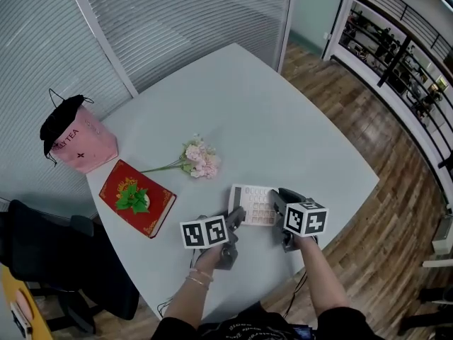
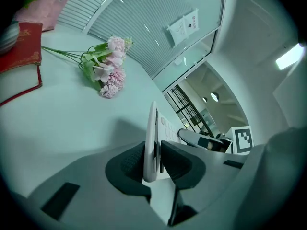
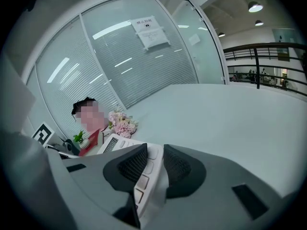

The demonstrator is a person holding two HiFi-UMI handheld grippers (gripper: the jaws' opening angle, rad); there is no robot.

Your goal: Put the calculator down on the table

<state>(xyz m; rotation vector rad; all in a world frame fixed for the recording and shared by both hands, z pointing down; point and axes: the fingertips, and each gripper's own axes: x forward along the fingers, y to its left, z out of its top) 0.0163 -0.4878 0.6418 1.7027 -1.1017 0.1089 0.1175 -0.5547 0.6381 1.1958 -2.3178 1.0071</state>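
A pink bag [image 1: 78,147], a red book [image 1: 160,208] and pink flowers [image 1: 200,160] sit close together.

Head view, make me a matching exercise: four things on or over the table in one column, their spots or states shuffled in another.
1 calculator
2 red book
3 pink bag
4 flowers

A farthest left, black top
B held by left gripper and right gripper
C green sprig on top
D lying flat, stems pointing left

Pairs: 1-B, 2-C, 3-A, 4-D

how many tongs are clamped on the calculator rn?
2. The left tongs pinch the calculator at its left edge; the right tongs pinch its right edge, over the keys. Both show plainly, none hidden.
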